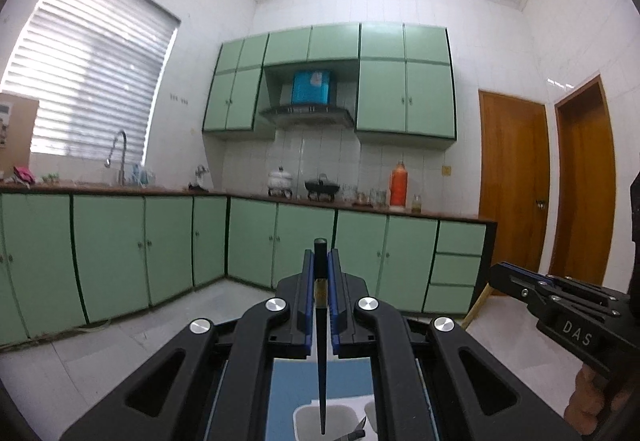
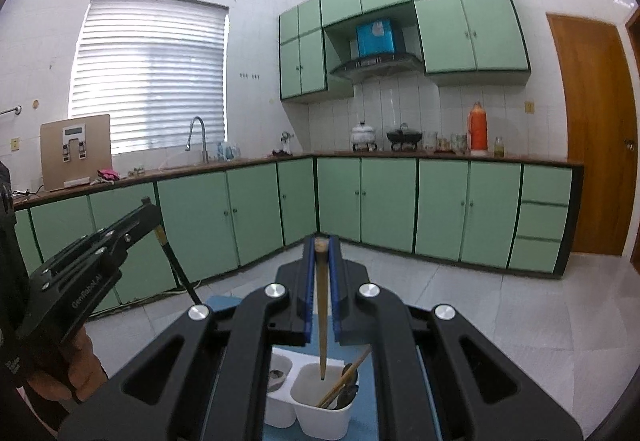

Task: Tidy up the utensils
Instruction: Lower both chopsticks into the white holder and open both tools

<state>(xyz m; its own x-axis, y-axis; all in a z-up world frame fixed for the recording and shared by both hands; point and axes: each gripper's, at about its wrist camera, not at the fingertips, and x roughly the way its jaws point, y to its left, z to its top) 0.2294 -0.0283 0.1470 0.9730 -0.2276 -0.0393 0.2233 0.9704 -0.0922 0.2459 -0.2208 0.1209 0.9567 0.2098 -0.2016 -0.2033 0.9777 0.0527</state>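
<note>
Evidently both chopsticks are at the drop-in step; the dark chopstick (image 1: 321, 341) hangs point-down at the lower centre of the left wrist view, its tip over a white cup (image 1: 304, 421) at the bottom edge, and the brown chopstick (image 2: 321, 317) hangs likewise at the lower centre of the right wrist view, its tip at or just inside the mouth of the nearer compartment of the white holder (image 2: 326, 415); whether it touches the rim cannot be told. That compartment already carries another wooden stick (image 2: 345, 377) leaning to the right with some dark utensil ends beneath it; the compartment to its left shows a spoon-like thing (image 2: 276, 375), too small to name surely. The left tool (image 1: 320, 261) is closed nearly all the way, its blue pads pinching the dark chopstick close to its upper end; the right tool (image 2: 321, 245) is closed the same way on the brown one. The holder stands on a blue mat (image 2: 224, 301); the tabletop beneath is hidden. Judging from this, the next move calls for lowering each stick straight down until its tip is well inside the compartment, then easing the pads apart; a tilt or an early release would likely send a stick over the rim.
</note>
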